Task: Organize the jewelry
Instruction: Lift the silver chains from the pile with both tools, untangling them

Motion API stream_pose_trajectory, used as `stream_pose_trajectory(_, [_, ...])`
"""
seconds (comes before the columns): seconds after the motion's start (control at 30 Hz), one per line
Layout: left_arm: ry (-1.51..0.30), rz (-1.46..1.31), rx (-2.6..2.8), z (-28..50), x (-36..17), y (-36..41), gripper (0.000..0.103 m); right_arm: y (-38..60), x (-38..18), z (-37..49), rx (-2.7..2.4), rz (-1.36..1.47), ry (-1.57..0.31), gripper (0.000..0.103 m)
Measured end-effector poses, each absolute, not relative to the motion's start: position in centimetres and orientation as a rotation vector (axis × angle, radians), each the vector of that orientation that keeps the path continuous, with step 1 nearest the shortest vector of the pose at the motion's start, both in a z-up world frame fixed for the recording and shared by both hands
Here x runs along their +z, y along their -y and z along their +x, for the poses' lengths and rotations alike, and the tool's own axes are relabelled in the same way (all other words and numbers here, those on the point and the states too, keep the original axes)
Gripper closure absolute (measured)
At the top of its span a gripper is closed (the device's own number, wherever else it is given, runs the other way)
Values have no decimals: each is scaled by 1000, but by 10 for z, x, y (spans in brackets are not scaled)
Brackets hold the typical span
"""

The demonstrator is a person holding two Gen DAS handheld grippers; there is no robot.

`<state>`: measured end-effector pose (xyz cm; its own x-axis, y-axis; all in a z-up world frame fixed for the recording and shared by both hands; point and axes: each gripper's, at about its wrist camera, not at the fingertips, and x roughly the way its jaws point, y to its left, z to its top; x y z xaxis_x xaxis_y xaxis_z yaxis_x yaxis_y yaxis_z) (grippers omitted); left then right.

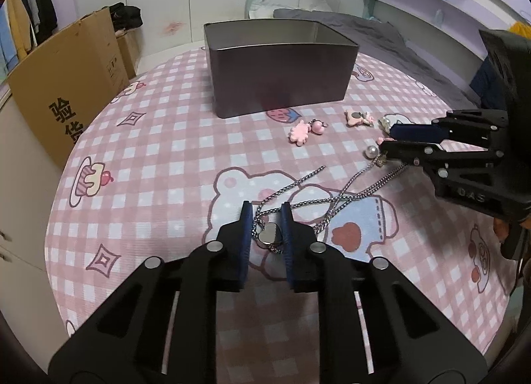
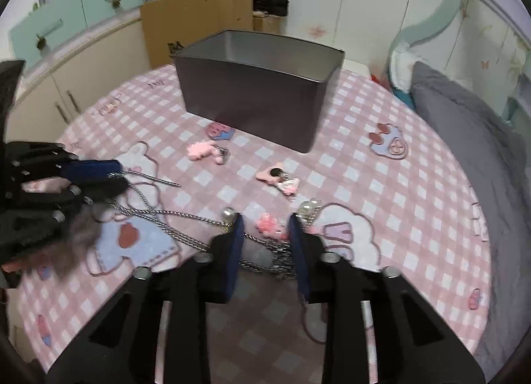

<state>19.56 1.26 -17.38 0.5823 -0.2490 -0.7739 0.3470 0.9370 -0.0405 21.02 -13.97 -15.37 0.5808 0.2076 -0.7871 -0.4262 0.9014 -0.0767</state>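
A dark metal box (image 1: 278,75) (image 2: 255,92) stands open-topped at the back of the pink checked tablecloth. A silver chain necklace (image 1: 332,198) with a heart pendant (image 1: 268,234) lies in front. My left gripper (image 1: 265,215) is open, its blue pads straddling the pendant low over the cloth. My right gripper (image 2: 265,228) is open over a heap of silver chain (image 2: 265,256), with a pink flower charm (image 2: 267,223) and a pearl (image 2: 229,213) just ahead. It shows at the right of the left wrist view (image 1: 386,137). Pink charms (image 1: 303,130) (image 2: 278,178) lie loose near the box.
A cardboard carton (image 1: 66,82) stands left of the table. A grey bed (image 2: 464,125) lies to the right. Cupboards (image 2: 66,85) and a wardrobe wall stand behind. The table edge curves round close to the carton and the bed.
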Motion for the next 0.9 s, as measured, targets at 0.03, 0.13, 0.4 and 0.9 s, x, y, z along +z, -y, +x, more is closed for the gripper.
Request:
stream_pose_trajectory(0.03, [-880,124,-346,195,-173,-12,87,139,-154,210,376,-276,-876,87])
stream_pose_trajectory(0.13, [-860,86,-366,193,-168,-14,87,142,-153,210,377,-254,-871,89])
stream_pose_trajectory(0.4, [-784,-35,-494,183,-122,-17,87,167,-118,195,435,-60,-805,103])
stream_pose_trajectory(0.9, [-648,-110,-565,160,-61,-26,88,162,-113,172,502,-66,-814,70])
